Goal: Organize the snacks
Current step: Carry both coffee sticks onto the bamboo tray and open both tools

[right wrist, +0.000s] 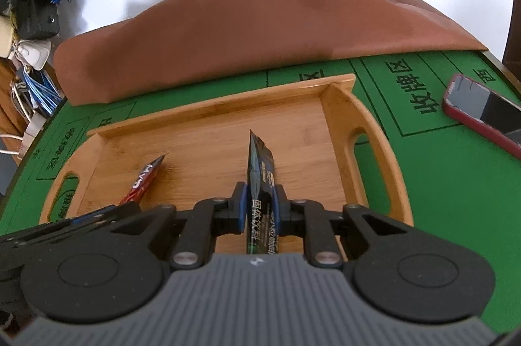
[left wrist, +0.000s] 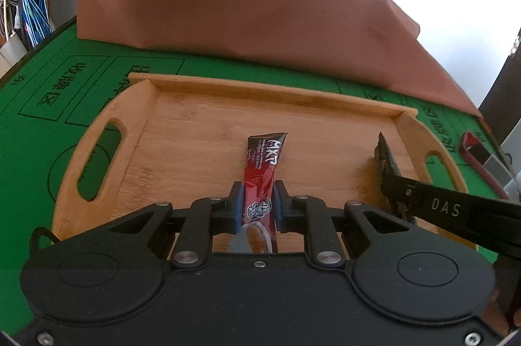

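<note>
Item: red sachet [left wrist: 260,183], pinched in my left gripper [left wrist: 257,202], frame centre, over the bamboo tray [left wrist: 208,124].
Item: dark sachet [right wrist: 260,183], pinched edge-on in my right gripper [right wrist: 259,206], centre.
Risk: released edge-on, either packet may topple askew; the grippers sit close and could collide.

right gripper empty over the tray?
No: the right gripper is shut on a dark sachet, which sticks out ahead of the pads above the wooden tray.
</note>
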`<state>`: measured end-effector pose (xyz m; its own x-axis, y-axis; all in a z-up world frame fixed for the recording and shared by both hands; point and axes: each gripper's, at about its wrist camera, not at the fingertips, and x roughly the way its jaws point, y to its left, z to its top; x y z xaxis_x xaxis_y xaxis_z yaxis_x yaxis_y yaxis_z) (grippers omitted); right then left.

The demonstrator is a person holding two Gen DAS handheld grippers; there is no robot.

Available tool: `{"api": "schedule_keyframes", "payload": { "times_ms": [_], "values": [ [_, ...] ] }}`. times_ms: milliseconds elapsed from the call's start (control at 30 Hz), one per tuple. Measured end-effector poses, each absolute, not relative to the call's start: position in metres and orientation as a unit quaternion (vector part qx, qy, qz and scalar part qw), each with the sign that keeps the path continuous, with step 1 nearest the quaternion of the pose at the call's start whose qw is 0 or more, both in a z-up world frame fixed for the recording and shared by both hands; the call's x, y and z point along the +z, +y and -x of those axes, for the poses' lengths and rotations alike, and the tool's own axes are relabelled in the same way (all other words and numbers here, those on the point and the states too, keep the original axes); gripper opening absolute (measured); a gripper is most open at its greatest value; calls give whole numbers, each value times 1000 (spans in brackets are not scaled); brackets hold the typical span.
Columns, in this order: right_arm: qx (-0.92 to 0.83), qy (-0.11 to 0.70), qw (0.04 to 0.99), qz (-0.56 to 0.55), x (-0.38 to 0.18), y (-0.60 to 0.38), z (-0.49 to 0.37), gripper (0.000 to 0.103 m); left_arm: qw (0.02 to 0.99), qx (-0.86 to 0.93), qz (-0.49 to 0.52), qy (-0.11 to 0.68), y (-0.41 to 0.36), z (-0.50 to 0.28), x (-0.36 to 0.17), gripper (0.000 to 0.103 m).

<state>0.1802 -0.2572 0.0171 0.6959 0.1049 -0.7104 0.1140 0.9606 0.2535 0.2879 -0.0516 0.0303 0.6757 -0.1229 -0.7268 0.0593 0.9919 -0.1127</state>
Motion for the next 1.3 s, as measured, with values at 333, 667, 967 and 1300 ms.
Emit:
{"api": "schedule_keyframes", "payload": {
  "times_ms": [333,667,967,1300],
  "values": [
    [9,383,915,-128,20,-249,-185,22,917,-44,24,395,-58,-288,26,18],
    [14,381,917,-115,19,-246,-183,24,917,-40,18,396,-59,-288,22,20],
    [18,380,919,-98,19,-239,-181,30,916,-40,18,400,-60,-287,22,26],
    [26,385,918,-88,18,-237,-177,50,918,-42,26,394,-53,-278,30,46]
  ]
}}
